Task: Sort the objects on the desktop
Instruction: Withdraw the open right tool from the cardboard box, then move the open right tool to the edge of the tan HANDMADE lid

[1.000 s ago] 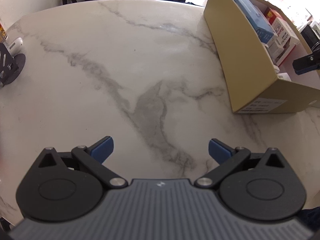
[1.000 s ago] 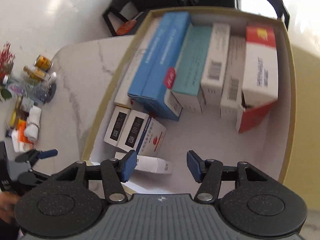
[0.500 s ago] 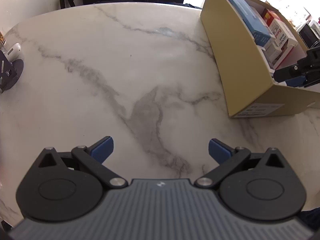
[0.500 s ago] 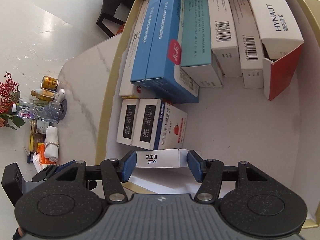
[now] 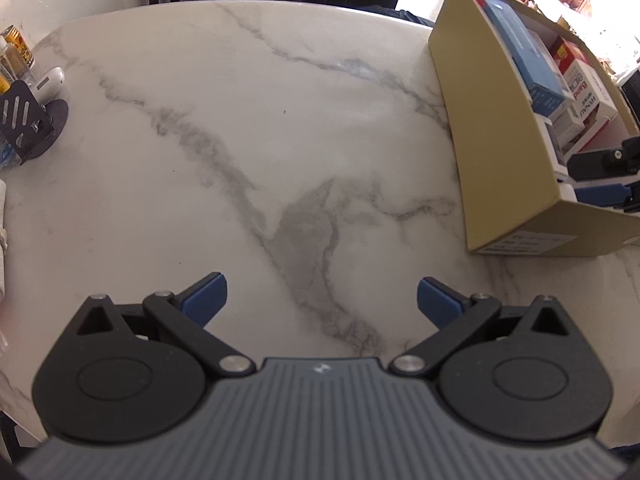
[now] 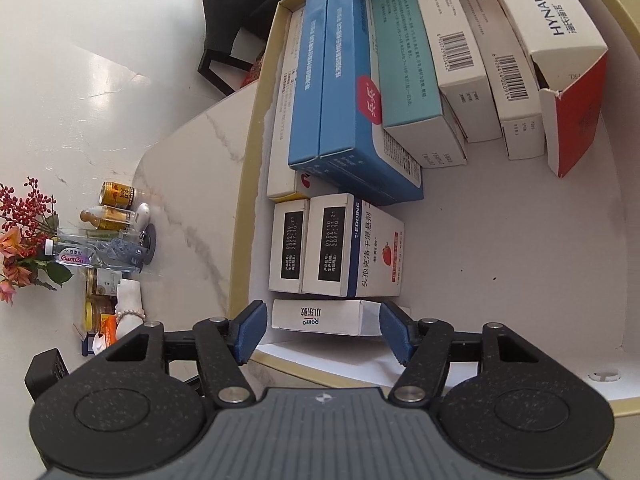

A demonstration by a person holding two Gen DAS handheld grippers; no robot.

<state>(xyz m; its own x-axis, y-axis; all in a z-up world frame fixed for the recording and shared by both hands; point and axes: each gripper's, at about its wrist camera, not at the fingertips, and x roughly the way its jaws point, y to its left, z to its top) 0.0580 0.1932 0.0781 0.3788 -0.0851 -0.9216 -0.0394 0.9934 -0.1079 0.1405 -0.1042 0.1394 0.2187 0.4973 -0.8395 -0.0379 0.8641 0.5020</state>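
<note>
Below, the right tool (image 6: 322, 330) is seen spread wide over the near end of a tan cardboard box (image 6: 256, 152), its blue pads on either side of a small white ROHTO carton (image 6: 320, 317) without clearly touching it; whether contact is made on the right pad cannot be told. That carton lies flat on the box floor, just in front of two white EDDING cartons (image 6: 336, 250) set side by side. Farther in, a pair of long blue cartons (image 6: 332, 76) is stacked against a teal carton (image 6: 408, 68), then two white barcoded cartons (image 6: 476, 60), and a red-and-white HYNAUT carton (image 6: 560, 56) with an open flap, leaning at the far right.

The left tool (image 5: 322, 300) is held open and empty above the white marble table (image 5: 248, 120), well apart from the box, which stands at the table's right edge in the left wrist view. From that view the right tool's fingers are seen reaching over the box's near wall.

At the table's far left edge a cluster of small bottles (image 6: 108, 220) and red-berried flowers (image 6: 24, 236) is gathered.
</note>
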